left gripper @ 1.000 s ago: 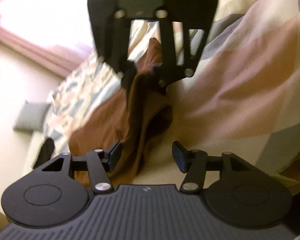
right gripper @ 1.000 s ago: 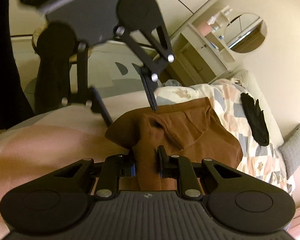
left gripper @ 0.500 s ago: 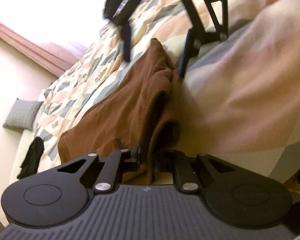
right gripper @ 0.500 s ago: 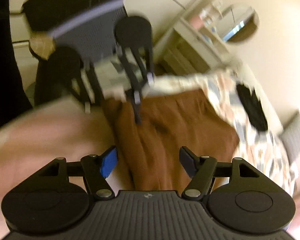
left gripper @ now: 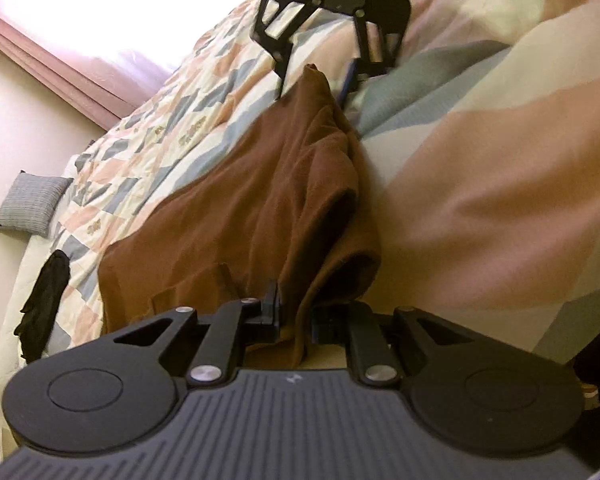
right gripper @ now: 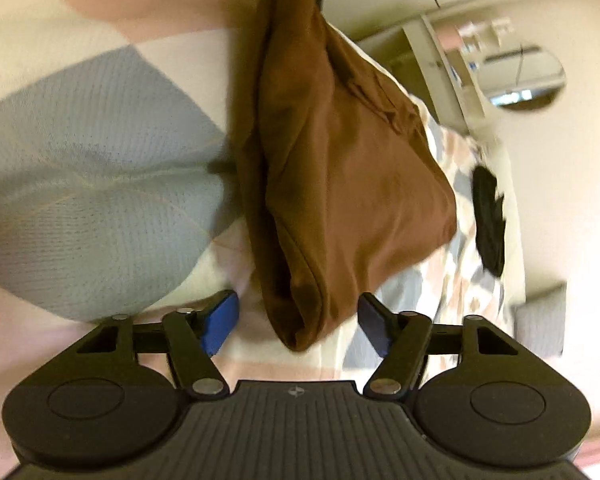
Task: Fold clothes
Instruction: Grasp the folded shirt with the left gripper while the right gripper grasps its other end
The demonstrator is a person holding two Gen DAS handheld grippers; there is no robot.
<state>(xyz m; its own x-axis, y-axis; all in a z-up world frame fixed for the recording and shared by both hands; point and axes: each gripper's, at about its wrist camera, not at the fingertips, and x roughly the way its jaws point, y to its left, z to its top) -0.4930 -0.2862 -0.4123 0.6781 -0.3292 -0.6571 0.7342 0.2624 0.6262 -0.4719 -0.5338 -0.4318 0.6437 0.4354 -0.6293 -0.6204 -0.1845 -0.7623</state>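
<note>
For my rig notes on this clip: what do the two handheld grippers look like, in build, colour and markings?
Both look alike: matte black, with a ribbed grey-black base plate bearing a small round emblem, a round disc housing on each side, and slotted linkage arms on silver pivot pins. The right gripper has blue pads on its fingers. The left gripper has dark pads. No cables, hands or sleeves show.

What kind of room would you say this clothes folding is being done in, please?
Most likely a bedroom: a brown garment lies on a bed with a patchwork quilt, a grey pillow beside it, and a round wall mirror.
</note>
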